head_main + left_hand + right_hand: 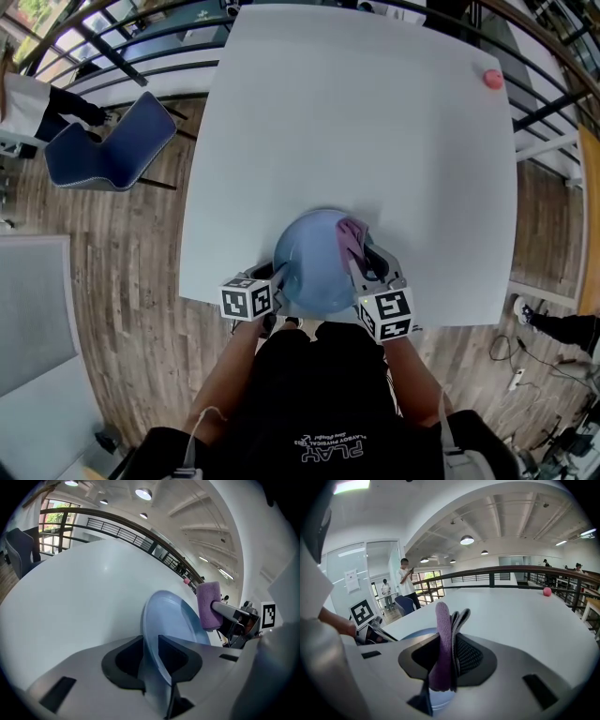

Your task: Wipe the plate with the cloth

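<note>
Far left, on the wood floor (pixel 141 281): a blue chair (pixel 108 150), well apart from the work.

Holds the pale blue plate (pixel 314 262) by its near-left rim with the left gripper (pixel 279 278), jaws pinched tight on the thin edge. Places the plate at the near edge of the white table (pixel 356 122). Cannot tell whether its underside rests on the tabletop or hangs clear.

Looks stiff, smooth and fairly light, perhaps plastic or glazed ware. Likely slippery under so narrow a pinch, and prone to swivel about that single point when pushed from the other side. Best taken deep on the rim, lip fully between the pads, with the pressure of the wipe aimed toward the grip and not across it.

Brings the purple cloth (pixel 352 236) to the plate's far-right rim, touching or very near; hard to say which. Clamps it folded in the right gripper (pixel 373 272), jaws closed on the fold, a bunched end standing up past the tips.

Soft, limp and light: bends over instead of pushing. Wants a hold low down, close to the working end, and a flat drag over the surface, no poking.

Judged at the start of a wipe or partway through one. Risks twisting the plate out of the left pinch if pressed hard.

Far right, near the table's corner: a small red ball (pixel 493 79), well apart.
</note>
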Demonstrator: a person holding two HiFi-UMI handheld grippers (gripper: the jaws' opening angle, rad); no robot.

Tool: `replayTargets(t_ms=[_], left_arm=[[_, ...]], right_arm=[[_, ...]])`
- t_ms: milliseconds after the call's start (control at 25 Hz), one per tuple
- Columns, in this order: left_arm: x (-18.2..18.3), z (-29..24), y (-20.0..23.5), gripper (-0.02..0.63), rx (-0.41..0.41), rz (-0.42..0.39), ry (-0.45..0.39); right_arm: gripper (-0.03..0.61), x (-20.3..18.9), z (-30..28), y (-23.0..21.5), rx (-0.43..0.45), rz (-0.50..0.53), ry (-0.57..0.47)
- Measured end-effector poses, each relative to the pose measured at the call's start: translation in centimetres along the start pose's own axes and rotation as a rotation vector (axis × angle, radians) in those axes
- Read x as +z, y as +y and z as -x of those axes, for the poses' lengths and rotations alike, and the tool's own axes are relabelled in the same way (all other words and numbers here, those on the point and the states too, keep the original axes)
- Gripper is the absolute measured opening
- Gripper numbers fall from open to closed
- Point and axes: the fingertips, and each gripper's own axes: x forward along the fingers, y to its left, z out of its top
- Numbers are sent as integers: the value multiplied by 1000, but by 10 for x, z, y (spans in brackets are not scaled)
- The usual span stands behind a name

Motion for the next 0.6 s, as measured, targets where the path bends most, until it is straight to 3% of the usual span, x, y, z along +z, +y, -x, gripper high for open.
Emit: replayTargets(t_ms=[600], left_arm=[[2, -2, 3, 54, 30, 19, 26]], right_arm=[[100, 1, -7, 32, 69, 3, 7]])
